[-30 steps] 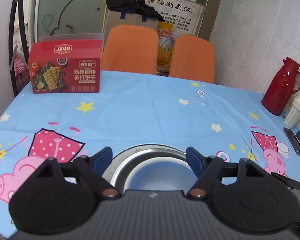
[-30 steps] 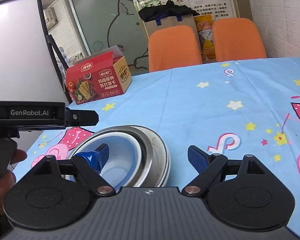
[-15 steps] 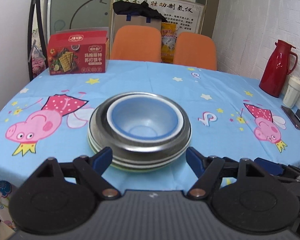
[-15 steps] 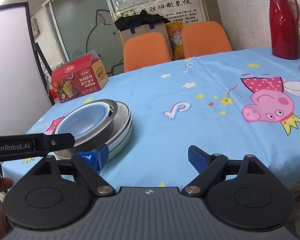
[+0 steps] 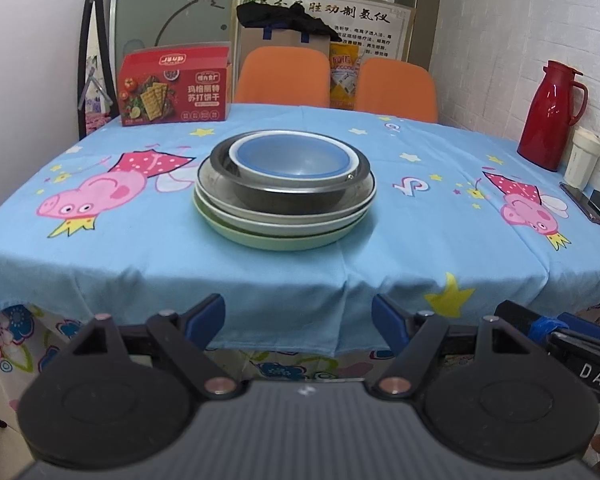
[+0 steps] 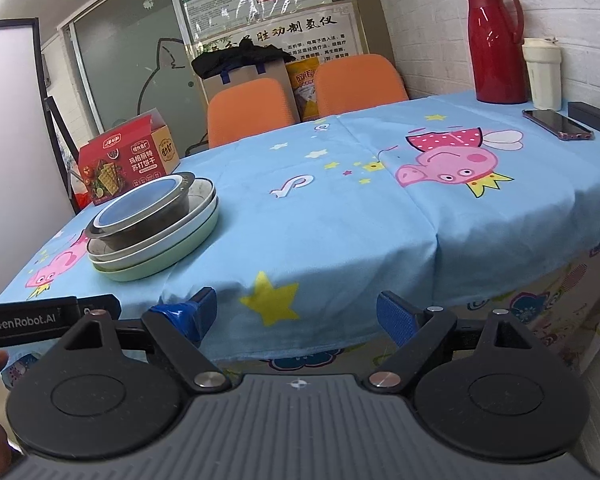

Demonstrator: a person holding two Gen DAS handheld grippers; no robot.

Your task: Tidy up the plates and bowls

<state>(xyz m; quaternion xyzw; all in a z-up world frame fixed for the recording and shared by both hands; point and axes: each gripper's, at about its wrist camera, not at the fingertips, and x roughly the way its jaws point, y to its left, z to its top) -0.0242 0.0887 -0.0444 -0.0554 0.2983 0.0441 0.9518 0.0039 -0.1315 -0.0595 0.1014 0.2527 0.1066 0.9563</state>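
- The stack of plates and bowls is seen dead ahead of the left gripper fingers, well beyond the tips, on the table.
- Left gripper fingers are spread wide, nothing's held between them.
- In the right wrist view the same stack is pushed off beyond the left fingertip, so its side layers get shown: green plate at the bottom, pale plates, dark bowl, blue-lined bowl on top.
- Right gripper fingers are set wide too, only the tablecloth edge is seen between them.
- The phone is shown clearly only by the right view.
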